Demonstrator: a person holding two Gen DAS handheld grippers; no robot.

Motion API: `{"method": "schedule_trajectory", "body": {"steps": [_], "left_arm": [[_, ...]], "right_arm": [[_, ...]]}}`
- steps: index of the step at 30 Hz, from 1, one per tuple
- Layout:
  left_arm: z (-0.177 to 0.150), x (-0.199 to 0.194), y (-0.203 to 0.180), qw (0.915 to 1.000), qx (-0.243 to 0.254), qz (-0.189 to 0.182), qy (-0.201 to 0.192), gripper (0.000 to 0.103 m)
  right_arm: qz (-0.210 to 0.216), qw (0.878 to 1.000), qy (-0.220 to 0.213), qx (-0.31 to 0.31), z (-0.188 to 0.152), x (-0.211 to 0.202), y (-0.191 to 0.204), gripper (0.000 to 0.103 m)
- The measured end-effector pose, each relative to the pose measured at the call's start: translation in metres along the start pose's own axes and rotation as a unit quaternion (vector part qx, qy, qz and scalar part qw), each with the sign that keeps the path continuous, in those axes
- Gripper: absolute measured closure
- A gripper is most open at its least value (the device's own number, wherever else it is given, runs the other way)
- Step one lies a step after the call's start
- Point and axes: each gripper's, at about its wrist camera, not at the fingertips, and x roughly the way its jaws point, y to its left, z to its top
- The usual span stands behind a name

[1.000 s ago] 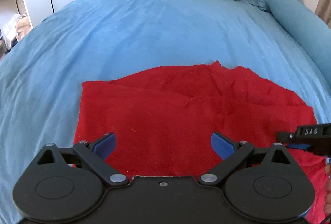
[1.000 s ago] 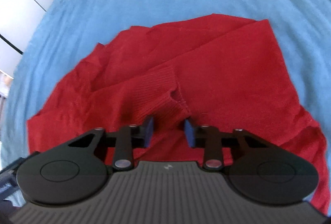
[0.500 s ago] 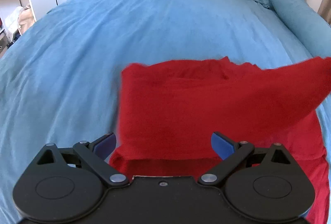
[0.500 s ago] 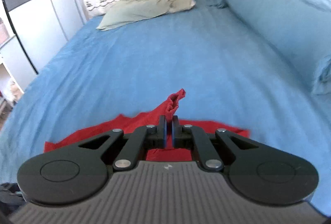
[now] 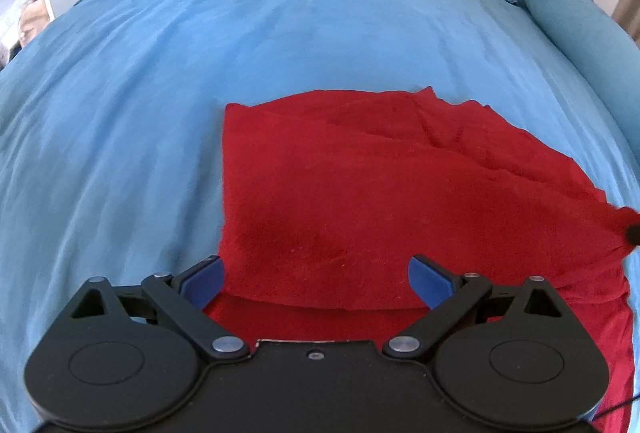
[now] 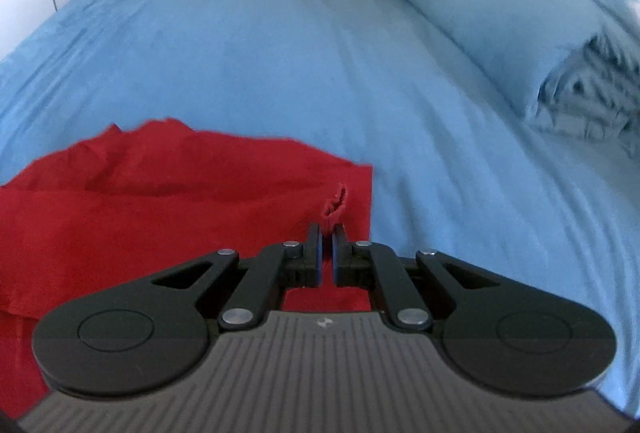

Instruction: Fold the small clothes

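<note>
The red garment (image 5: 360, 193) lies partly folded on the blue bed (image 5: 280, 25), filling the lower centre of the left view. The right hand-held gripper (image 6: 327, 233) is clamped on a pinch of its edge. The left hand-held gripper (image 5: 316, 275) stands wide apart over the cloth, gripping nothing.

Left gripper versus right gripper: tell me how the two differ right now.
The left gripper stands wide open with nothing pinched, while the right gripper is shut on a bunched bit of the red garment. The left gripper's pads show blue; the right gripper's look dark. The left hangs over the garment's near edge, the right at its corner. Both are black and over the blue bedspread.
</note>
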Motion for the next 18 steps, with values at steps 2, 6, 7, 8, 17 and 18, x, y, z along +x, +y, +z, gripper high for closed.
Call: {"method": "schedule_trajectory", "body": {"steps": [2, 6, 7, 8, 17, 18], "left_arm": [[0.001, 0.001, -0.003, 1.0, 0.005, -0.003, 0.0, 0.003], [0.005, 0.002, -0.01, 0.9997, 0.019, -0.015, -0.006, 0.003], [0.005, 0.003, -0.011, 0.9995, 0.025, -0.019, -0.008, 0.003], [0.007, 0.005, -0.014, 0.9992, 0.033, -0.021, -0.01, 0.003], [0.017, 0.053, -0.026, 0.997, 0.074, 0.009, 0.021, 0.003], [0.015, 0.056, -0.027, 0.9968, 0.077, 0.01, 0.021, 0.002]], "right_arm": [[0.018, 1.0, -0.001, -0.001, -0.009, 0.014, -0.002, 0.083], [0.02, 1.0, 0.018, -0.007, -0.014, 0.033, -0.002, 0.063], [0.022, 1.0, 0.018, -0.002, -0.014, 0.031, -0.004, 0.054], [0.029, 1.0, 0.004, 0.002, -0.013, 0.024, -0.006, 0.031], [0.147, 0.989, -0.004, -0.024, -0.025, 0.035, 0.013, 0.0], [0.139, 0.99, 0.009, -0.017, -0.028, 0.045, 0.013, 0.0]]}}
